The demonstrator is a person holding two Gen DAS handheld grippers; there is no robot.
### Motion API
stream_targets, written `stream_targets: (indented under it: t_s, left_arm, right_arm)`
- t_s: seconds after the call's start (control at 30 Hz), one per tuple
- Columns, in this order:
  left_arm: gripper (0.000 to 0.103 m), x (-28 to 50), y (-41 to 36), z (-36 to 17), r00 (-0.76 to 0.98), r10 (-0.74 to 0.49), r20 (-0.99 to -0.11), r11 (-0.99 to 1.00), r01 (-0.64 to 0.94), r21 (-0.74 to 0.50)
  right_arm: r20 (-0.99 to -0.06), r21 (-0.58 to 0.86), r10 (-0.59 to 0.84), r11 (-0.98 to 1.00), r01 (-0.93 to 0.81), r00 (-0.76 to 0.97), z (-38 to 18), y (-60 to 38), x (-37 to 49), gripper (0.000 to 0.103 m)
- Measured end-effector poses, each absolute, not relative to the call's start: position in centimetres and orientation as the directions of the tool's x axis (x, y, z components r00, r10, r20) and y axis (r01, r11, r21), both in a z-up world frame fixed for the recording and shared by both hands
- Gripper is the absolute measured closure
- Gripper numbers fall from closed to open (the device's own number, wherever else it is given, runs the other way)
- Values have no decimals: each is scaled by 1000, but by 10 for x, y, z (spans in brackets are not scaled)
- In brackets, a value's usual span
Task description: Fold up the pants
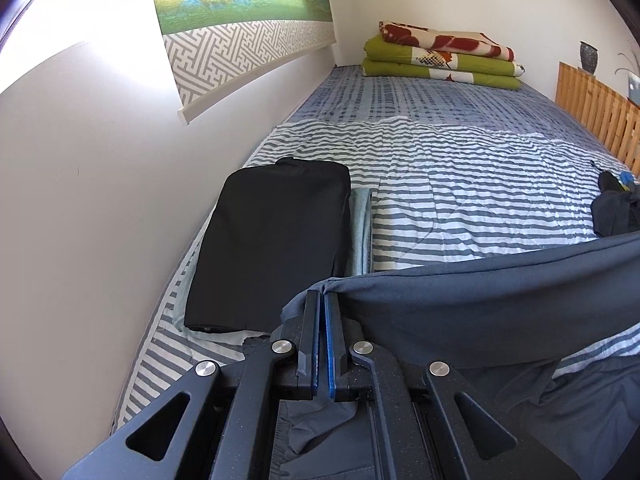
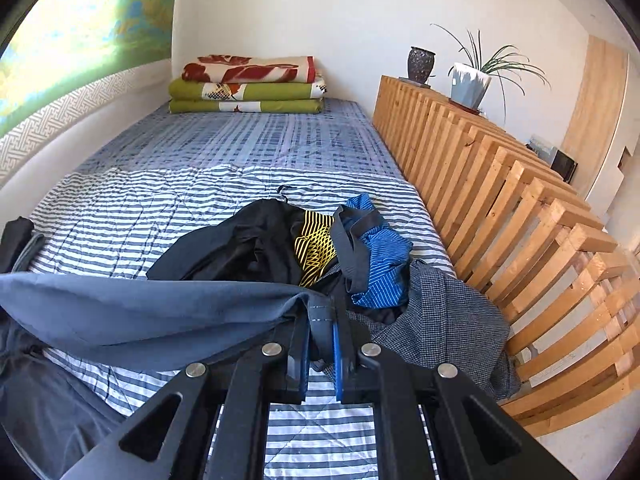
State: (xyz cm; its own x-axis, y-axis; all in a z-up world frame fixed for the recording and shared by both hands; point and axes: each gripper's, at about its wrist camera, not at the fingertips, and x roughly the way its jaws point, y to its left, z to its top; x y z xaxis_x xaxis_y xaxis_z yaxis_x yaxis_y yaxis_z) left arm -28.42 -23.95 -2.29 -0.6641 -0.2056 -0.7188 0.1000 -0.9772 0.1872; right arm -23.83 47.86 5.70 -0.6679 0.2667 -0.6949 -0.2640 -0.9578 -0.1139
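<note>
Left wrist view: the left claw [image 1: 322,300] was clenched on one corner of the grey-blue pants [image 1: 480,296], fingers nearly touching with the fabric edge pinched at their tips. From that corner the top edge of the pants ran taut to the right, raised off the striped quilt [image 1: 460,192]; the rest of the cloth hung down and bunched under the claw. To the left, beside the wall, a folded black garment [image 1: 272,240] lay flat on a pale folded cloth [image 1: 360,232]. A stack of folded blankets [image 1: 440,56] sat at the far end of the bed, on the blue plaid sheet [image 1: 420,96]. A wall hanging [image 1: 240,20] hung on the left wall. A wooden slatted rail [image 1: 600,120] ran along the right side of the bed.

Right wrist view: the right claw [image 2: 321,320] was clenched on the opposite corner of the pants [image 2: 160,312], a stitched hem strip gripped between the fingers. The fabric stretched away to the left, lifted above the quilt [image 2: 160,200]. Just beyond the claw lay a pile of unfolded clothes [image 2: 320,256]: black, yellow-patterned, blue striped and grey tweed pieces. On the rail [image 2: 500,208] stood a dark vase [image 2: 421,65] and a potted plant [image 2: 472,80].
</note>
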Motion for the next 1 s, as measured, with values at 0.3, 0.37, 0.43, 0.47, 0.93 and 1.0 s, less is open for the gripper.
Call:
stream_targets:
  t_s: [0.3,0.37,0.43,0.47,0.93,1.0]
  left_arm:
    - [101,-276,-250,-10,-673,-168,-721,-986,113,124]
    - [101,-291,-246,-19,-660,-171,-732,-985,116,126]
    - [101,-306,-237,-32,-646,-179,-742,-984,111,141]
    - [101,-314,-234,-38,-636,-182,-749,-983,107,149]
    - [101,-290,-241,-25,-662,-190,-725,-982,121,148]
    - [101,-266,-248,-23,-669,-172,-723,-985,116,127]
  right_arm:
    - [-671,-34,212,-966,-256,-710,65,476,-177,95]
    - [-686,-53,221,-965,-255,-693,59,477,-188,95]
    - [-713,-66,234,-961,-268,-661,42,481,-215,95]
    - [-728,-79,242,-959,-272,-641,33,481,-230,95]
    - [-750,-158,320,-936,-313,-579,7,473,-271,95]
    - [-740,-121,296,-942,-313,-603,19,474,-243,95]
